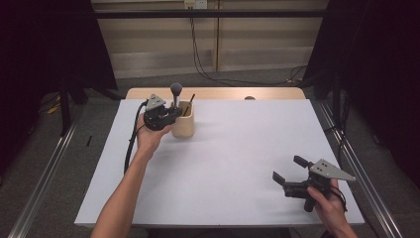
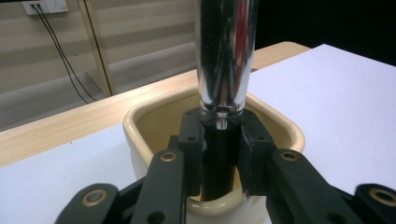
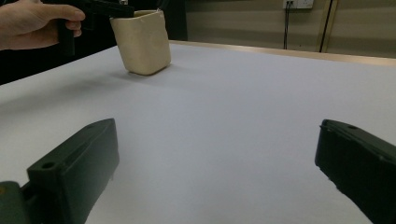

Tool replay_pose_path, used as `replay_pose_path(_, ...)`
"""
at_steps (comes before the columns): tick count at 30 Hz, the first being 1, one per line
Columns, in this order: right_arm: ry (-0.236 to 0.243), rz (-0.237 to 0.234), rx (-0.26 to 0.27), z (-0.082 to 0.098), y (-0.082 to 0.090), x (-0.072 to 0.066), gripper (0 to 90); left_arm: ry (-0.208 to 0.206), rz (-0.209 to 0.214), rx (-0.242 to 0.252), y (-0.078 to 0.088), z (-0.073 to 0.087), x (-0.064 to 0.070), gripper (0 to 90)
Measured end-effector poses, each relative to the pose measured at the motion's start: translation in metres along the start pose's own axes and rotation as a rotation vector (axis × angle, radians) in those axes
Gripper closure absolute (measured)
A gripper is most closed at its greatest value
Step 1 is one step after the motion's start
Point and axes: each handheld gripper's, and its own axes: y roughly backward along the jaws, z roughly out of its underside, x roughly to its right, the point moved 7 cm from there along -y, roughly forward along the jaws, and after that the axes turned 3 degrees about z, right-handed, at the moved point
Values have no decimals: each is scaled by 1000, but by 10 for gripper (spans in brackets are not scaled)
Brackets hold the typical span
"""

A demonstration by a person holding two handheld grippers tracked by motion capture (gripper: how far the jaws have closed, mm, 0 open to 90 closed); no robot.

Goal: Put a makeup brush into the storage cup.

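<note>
The left gripper (image 2: pixel 219 144) is clamped on the dark handle of a makeup brush (image 2: pixel 224 70), its two black jaws pinching the shaft just below the shiny chrome ferrule, directly over the mouth of a cream holder cup (image 2: pixel 140 126). The grip sits low on the handle, likely so the brush can be steered straight through the opening without the jaws fouling the rim. The brush stands upright, long axis close to vertical: handle end down inside the cup, rounded grey bristle head (image 1: pixel 176 89) up above the jaws. In the high view the left gripper (image 1: pixel 166 116) is level against the cup's near-left side, the person's left hand (image 1: pixel 148 134) wrapped around its body. A thin dark stick (image 1: pixel 190 101) leans in the cup (image 1: pixel 184 126) just beyond the jaws. Whether the brush is going in or coming out cannot be told. Well away, near the table's (image 1: pixel 223 163) front corner, the right gripper (image 1: pixel 292 171) hangs with its jaws spread wide on nothing, apparently parked clear of the work; the cup (image 3: pixel 142 42) stands far ahead of them, to their left.
</note>
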Motion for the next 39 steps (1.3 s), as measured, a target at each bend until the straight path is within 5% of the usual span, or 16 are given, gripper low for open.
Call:
replay_pose_path(19,-10,3,3,0,0,2,0,2,-1,17,1,-2,2,567)
replay_pose_path(32,-19,11,11,1,0,8,0,28,-18,34,7,-6,-2,244)
replay_pose_path(39,-23,12,8,1,0,7,0,78,-29,24,13,-7,-4,92)
